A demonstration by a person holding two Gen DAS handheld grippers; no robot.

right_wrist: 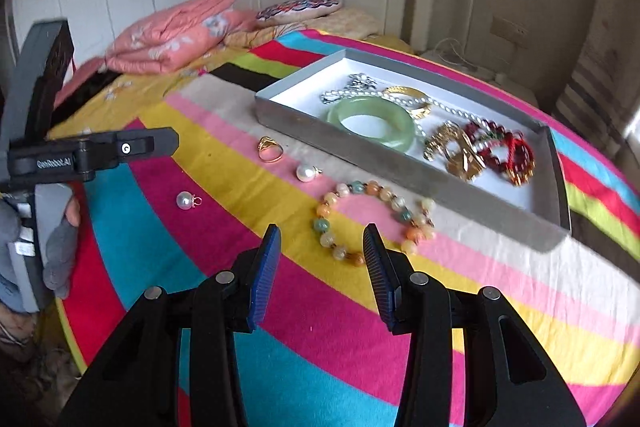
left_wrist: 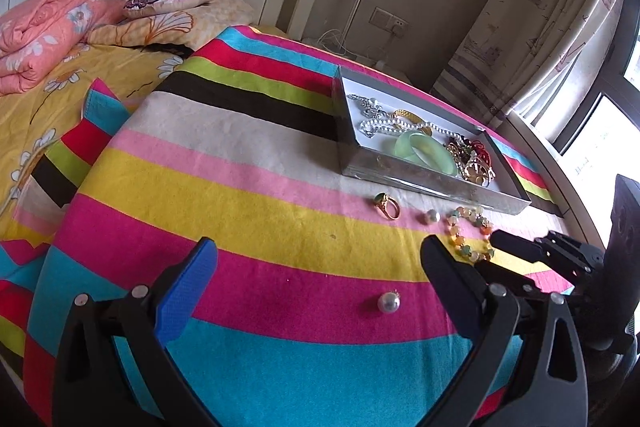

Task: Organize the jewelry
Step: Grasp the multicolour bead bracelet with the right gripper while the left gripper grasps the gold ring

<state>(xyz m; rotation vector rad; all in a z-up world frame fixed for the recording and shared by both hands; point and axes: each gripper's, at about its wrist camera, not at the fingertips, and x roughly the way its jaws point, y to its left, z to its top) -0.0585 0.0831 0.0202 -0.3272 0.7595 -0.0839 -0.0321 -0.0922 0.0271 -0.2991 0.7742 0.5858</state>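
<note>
A grey tray [right_wrist: 360, 155] with a white floor holds a green jade bangle [right_wrist: 372, 121], pearl strands, gold pieces and red beads. On the striped cloth in front of it lie a gold ring [right_wrist: 270, 149], two pearl pendants [right_wrist: 307, 172] [right_wrist: 185, 200] and a bead bracelet [right_wrist: 372, 219]. My right gripper [right_wrist: 322, 239] is open and empty just in front of the bracelet. My left gripper [left_wrist: 318, 259] is open and empty above the near pearl pendant [left_wrist: 389, 302]. The tray [left_wrist: 420, 179], ring [left_wrist: 387, 206] and bracelet [left_wrist: 470, 233] also show in the left wrist view.
The round table carries a striped cloth [left_wrist: 240, 195]. Behind it is a bed with a folded pink quilt [left_wrist: 44, 27] and pillows. A curtain [left_wrist: 540, 19] and window are at the right. The right gripper [left_wrist: 516, 247] shows at the right edge of the left wrist view.
</note>
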